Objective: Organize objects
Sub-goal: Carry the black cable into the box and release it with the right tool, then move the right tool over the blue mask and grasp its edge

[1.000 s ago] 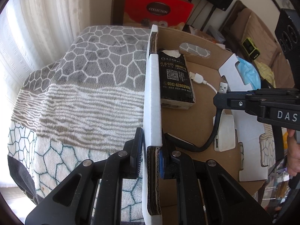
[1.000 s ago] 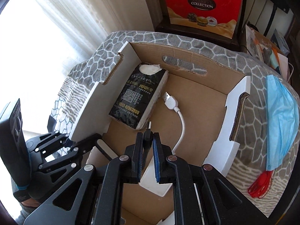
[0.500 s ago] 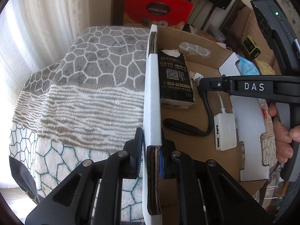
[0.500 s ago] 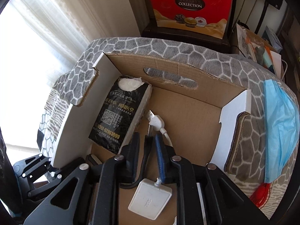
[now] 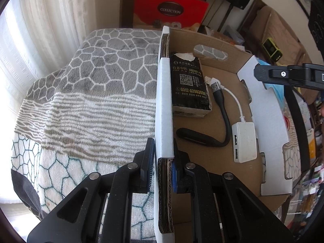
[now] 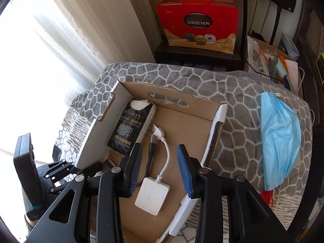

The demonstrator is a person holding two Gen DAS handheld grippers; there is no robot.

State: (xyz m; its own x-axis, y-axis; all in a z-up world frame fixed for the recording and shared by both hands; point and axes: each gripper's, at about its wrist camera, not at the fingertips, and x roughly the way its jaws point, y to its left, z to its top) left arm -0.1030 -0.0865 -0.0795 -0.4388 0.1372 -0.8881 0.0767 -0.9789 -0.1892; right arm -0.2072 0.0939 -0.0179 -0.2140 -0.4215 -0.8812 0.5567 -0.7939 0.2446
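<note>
both grippers matter: left gripper point(image 5: 163, 169) clamps the box wall point(image 5: 164, 109); right gripper point(image 6: 159, 169), open and empty, could snag the hub cable point(image 6: 166, 158).

Your left gripper point(image 5: 163, 167) rises from the bottom centre of its own view, jaws closed tight on what they hold, and shows again at the lower left of the right wrist view. Your right gripper point(image 6: 159, 171) fills the lower centre of its view, jaws spread wide, gripping nothing, pads point(image 6: 185, 174) facing inward.
</note>
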